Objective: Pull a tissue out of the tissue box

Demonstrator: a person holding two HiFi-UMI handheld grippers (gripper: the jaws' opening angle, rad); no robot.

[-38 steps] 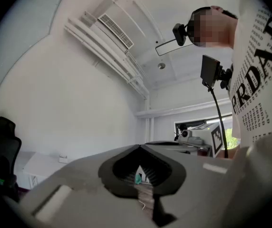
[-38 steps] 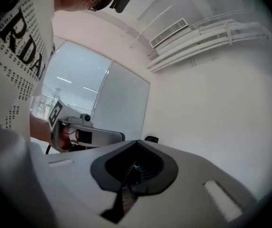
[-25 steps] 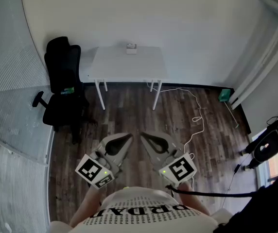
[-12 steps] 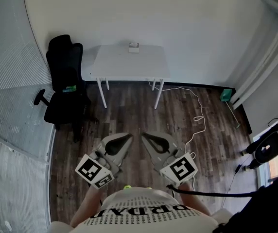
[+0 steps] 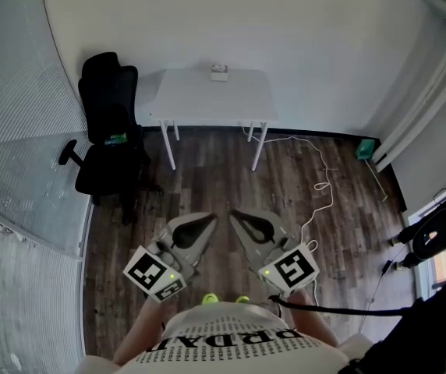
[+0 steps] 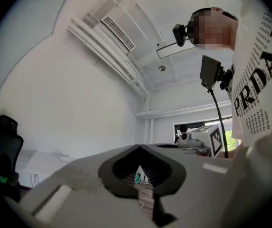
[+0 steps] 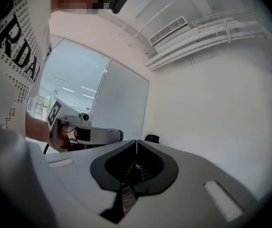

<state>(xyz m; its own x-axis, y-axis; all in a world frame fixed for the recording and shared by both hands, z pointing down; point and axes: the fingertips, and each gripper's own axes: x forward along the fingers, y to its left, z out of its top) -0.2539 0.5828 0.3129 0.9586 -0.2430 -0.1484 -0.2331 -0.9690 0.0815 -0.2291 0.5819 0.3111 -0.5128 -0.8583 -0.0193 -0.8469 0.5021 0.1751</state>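
Bottom centre of head view: person's printed shirt (image 5: 231, 341). Just above it, left gripper (image 5: 211, 218) and right gripper (image 5: 232, 214) side by side, tips near each other but apart, pointing toward frame top. Both jaw pairs closed tip to tip, nothing between them. Beyond: dark wood floor (image 5: 207, 178), white cable (image 5: 322, 185) trailing right of centre. Black office chair (image 5: 110, 131) at left. White table (image 5: 207, 104) against far wall, top centre. Tissue box (image 5: 220, 72) at table's back edge, well apart from both grippers.

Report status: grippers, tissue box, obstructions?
Left gripper and right gripper shut, empty, near body. Tissue box on white table across room, untouched. Office chair beside table, cable on floor.
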